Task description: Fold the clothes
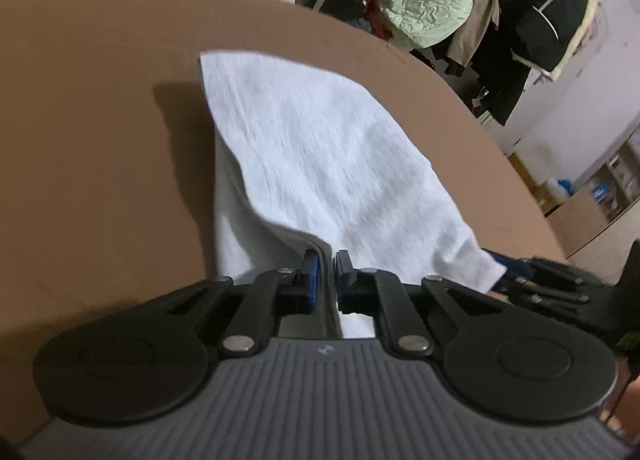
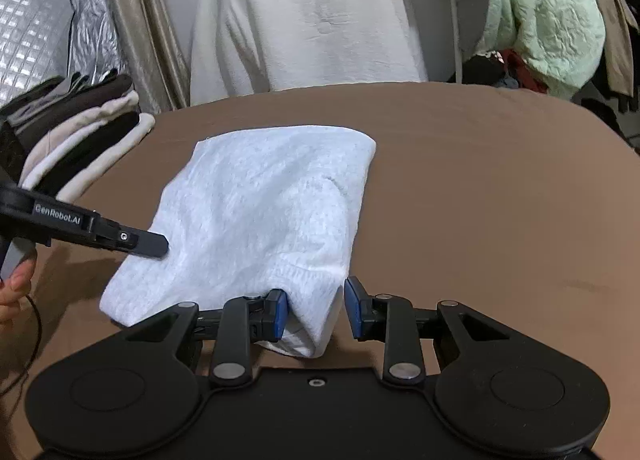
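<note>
Right wrist view: brown table [image 2: 480, 188] spread wide, pale grey folded garment [image 2: 260, 204] lying at its middle.

Behind the table's far edge, a rack of hanging clothes with a mint-green quilted jacket [image 2: 544, 40] to the right; on the table's left end, a stack of folded clothes [image 2: 76, 140] in dark and cream layers, near the garment but apart from it. Right gripper [image 2: 316, 310] at the garment's near edge, fingers spread apart, a hanging fold of cloth between them, against the left pad and clear of the right. Left gripper [image 1: 326, 280] pinched tight on the garment's raised edge, lifting one flap off the table in the left wrist view; seen from the side in the right wrist view, tip at the cloth's left edge.
</note>
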